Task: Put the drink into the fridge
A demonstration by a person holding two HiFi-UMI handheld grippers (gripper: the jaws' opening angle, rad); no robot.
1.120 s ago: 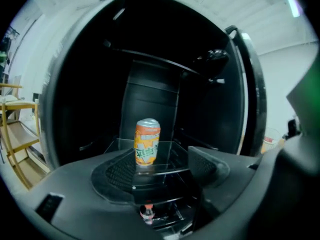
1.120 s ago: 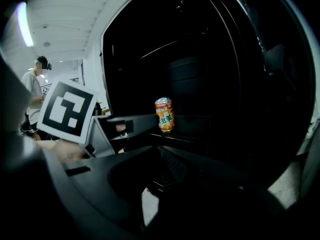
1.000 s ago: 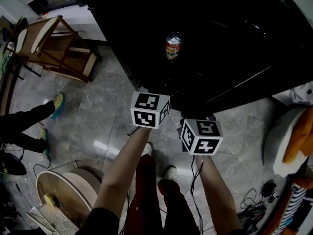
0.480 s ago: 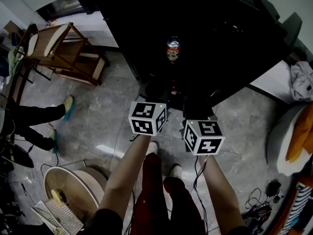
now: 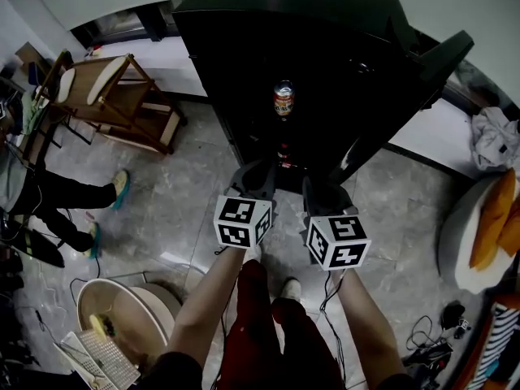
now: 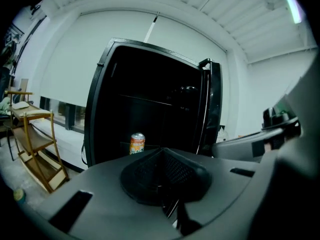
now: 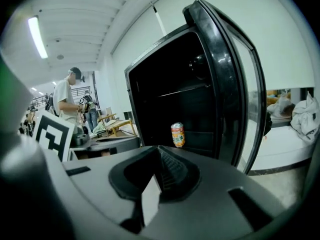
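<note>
The drink, an orange can [image 5: 283, 99], stands upright on a shelf inside the open black fridge [image 5: 341, 39]. It also shows in the left gripper view as the can [image 6: 137, 143] and in the right gripper view as the can [image 7: 177, 134]. My left gripper [image 5: 253, 179] hangs in front of the fridge, well short of the can, jaws shut with nothing between them. Beside it my right gripper [image 5: 322, 193] is also shut and empty. The fridge door [image 7: 235, 84] stands open at the right.
A wooden rack [image 5: 114, 96] stands left of the fridge. Another person's legs [image 5: 57, 197] are at the left edge, and a person [image 7: 65, 99] stands farther off. A round tub [image 5: 122, 315] sits lower left; an orange cushion [image 5: 496, 226] and cables lie at the right.
Both grippers have drawn back from the fridge towards the person, and the view has backed off. The can stays on its shelf.
</note>
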